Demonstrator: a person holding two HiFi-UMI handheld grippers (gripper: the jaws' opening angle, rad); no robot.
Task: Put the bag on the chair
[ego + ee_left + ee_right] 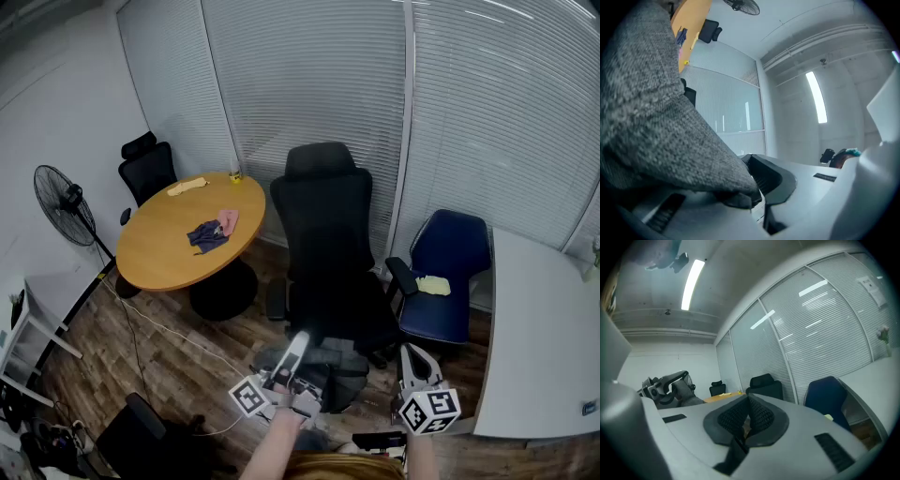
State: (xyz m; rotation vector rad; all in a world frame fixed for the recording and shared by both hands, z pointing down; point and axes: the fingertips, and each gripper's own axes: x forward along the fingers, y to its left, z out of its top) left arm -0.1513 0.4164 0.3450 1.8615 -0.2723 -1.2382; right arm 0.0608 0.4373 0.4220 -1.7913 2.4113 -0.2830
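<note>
A tall black office chair (328,244) stands in the middle of the room, facing me. Below its seat front hangs a grey fabric bag (336,373). My left gripper (298,343) is shut on the bag's upper edge. In the left gripper view the grey cloth of the bag (651,126) fills the left side, pinched where the jaws of the left gripper (752,199) meet. My right gripper (413,356) hovers to the right of the bag, apart from it. In its own view the right gripper (747,420) is shut with nothing between the pads.
A round wooden table (169,246) with cloths on it stands at the left. A blue chair (452,267) holding a yellow cloth is at the right, beside a white desk (544,347). A standing fan (62,202) and floor cables lie at far left.
</note>
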